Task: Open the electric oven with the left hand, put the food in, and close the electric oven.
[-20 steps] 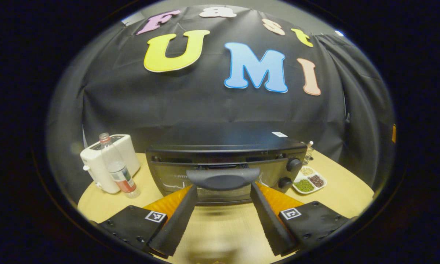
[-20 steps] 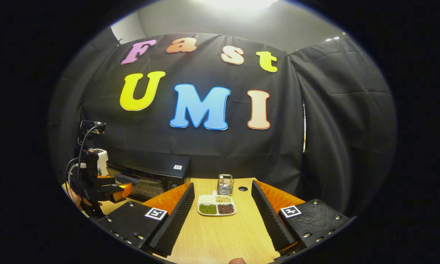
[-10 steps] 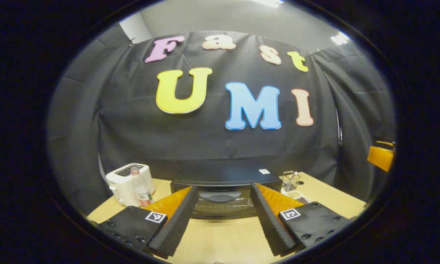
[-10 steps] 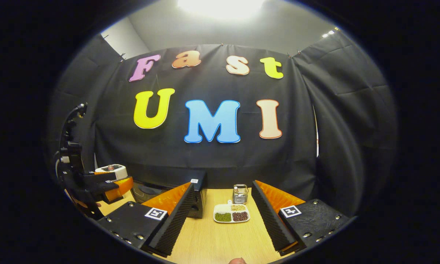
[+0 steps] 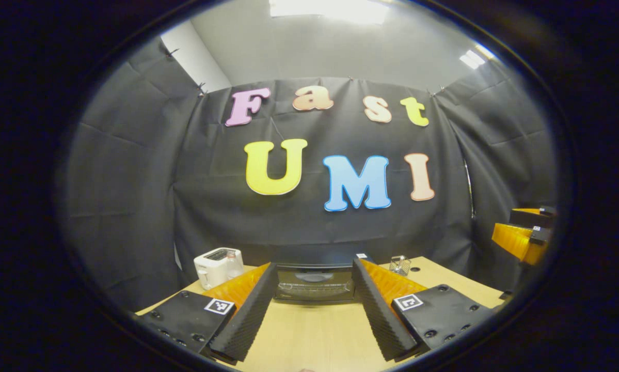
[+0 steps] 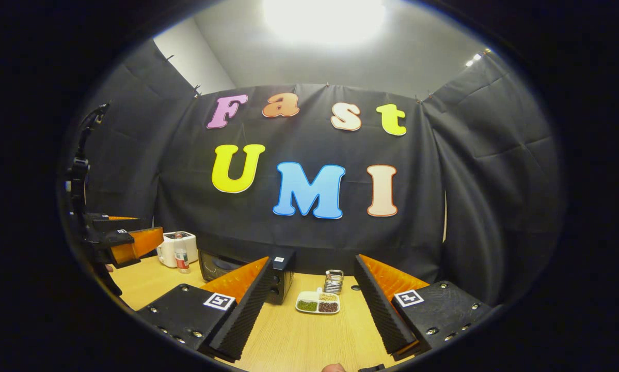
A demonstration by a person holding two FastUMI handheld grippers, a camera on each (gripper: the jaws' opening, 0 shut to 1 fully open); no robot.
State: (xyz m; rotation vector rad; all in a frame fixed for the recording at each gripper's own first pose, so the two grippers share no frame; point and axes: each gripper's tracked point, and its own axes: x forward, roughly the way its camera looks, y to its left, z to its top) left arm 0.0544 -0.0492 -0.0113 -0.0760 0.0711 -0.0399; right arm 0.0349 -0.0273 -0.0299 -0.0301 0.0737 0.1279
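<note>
The black electric oven (image 5: 314,283) stands at the back of the wooden table (image 5: 314,336), its door shut, far ahead of my left gripper (image 5: 313,264). That gripper is open and holds nothing. In the right gripper view the oven (image 6: 237,268) sits at the left, partly hidden behind my own left finger. A white divided dish of beans (image 6: 318,303) lies on the table between the fingers of my open right gripper (image 6: 312,260), well ahead of them. The left gripper (image 6: 133,243) hovers at the far left, above the table.
A white toaster (image 5: 217,264) and a plastic bottle (image 6: 181,253) stand left of the oven. A small wire holder (image 6: 333,281) stands behind the dish. The right gripper (image 5: 521,240) appears at the right edge of the left gripper view. Black cloth walls close in the table.
My left gripper has drawn back from the oven handle, which it straddled a second ago, and risen. The right gripper has also pulled back, so oven and dish look smaller.
</note>
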